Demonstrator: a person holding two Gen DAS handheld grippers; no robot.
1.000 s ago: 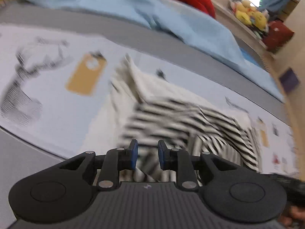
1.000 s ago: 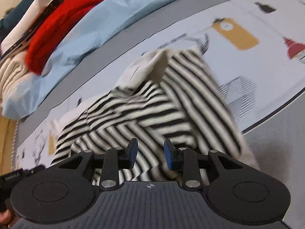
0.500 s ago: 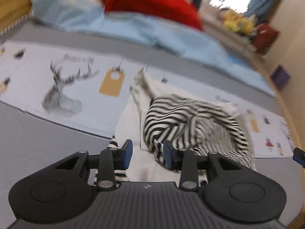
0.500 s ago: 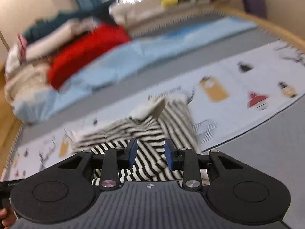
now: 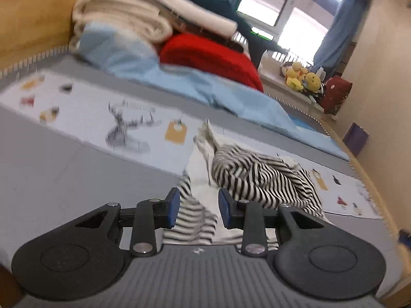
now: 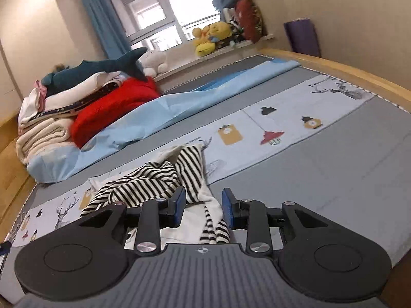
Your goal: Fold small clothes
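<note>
A small black-and-white striped garment [image 5: 259, 177] lies crumpled on the printed grey bed cover [image 5: 77, 118]. It also shows in the right wrist view [image 6: 154, 184]. My left gripper [image 5: 197, 207] is open, its blue pads apart, just in front of the garment's near striped end [image 5: 192, 218]. My right gripper [image 6: 203, 206] is open too, its jaws either side of a striped sleeve end [image 6: 214, 228] without gripping it. Both grippers sit low at the near edge of the garment.
A light blue sheet [image 6: 159, 118], a red blanket [image 6: 115, 105] and a stack of folded bedding [image 6: 46, 128] with a plush shark [image 6: 97, 69] lie behind. Plush toys [image 6: 210, 38] sit on the window sill. The wooden bed frame [image 6: 346, 69] runs along the right.
Both grippers have pulled back and tilted up from over the garment, so more of the bed and room shows. Their jaws have opened wider. The garment lies bunched on the cover.
</note>
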